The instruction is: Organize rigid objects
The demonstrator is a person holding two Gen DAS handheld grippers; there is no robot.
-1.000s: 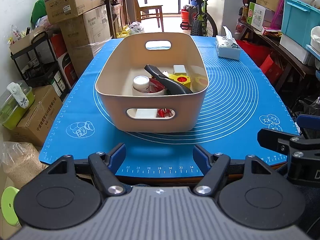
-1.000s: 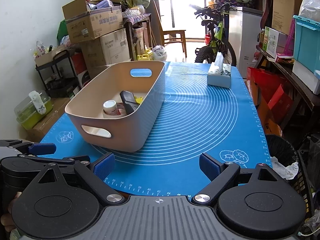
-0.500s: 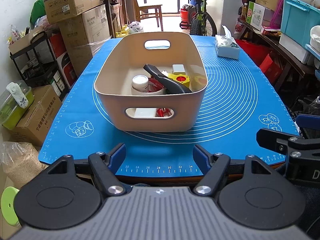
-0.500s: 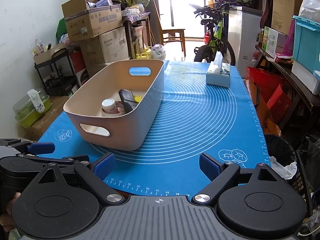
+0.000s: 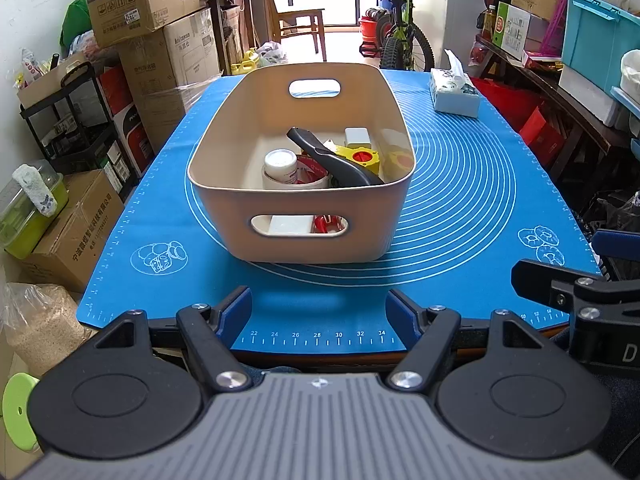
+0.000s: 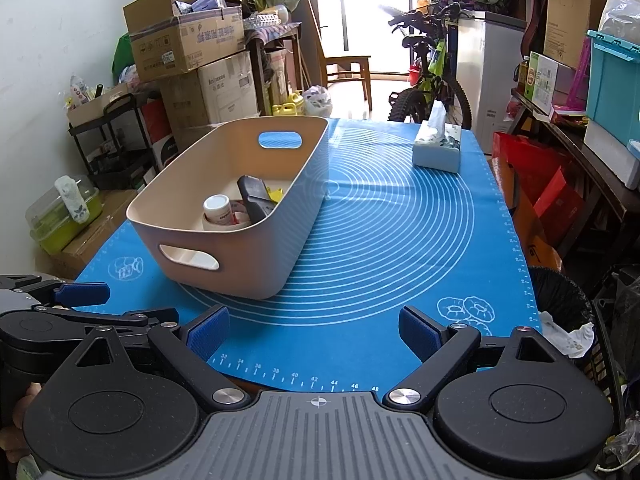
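A beige plastic basket [image 5: 236, 216] stands on the blue mat [image 5: 460, 200]; it also shows in the right wrist view [image 6: 280, 240]. Inside lie a white-capped bottle [image 5: 281, 166], a black handled tool [image 5: 332, 160], a yellow and red item [image 5: 360, 158] and a small white block [image 5: 357, 137]. My left gripper [image 5: 319, 310] is open and empty at the mat's near edge, in front of the basket. My right gripper [image 6: 314, 330] is open and empty, at the near edge to the basket's right.
A tissue box [image 5: 454, 94] sits at the mat's far right [image 6: 438, 148]. Cardboard boxes [image 5: 152, 32] and a black rack [image 5: 72, 120] crowd the left side. A bicycle [image 6: 428, 76] stands behind the table. A bin with trash [image 6: 560, 312] is at the right.
Both views shift only slightly; the grippers have drawn back a little from the basket. Nothing was taken hold of or let go.
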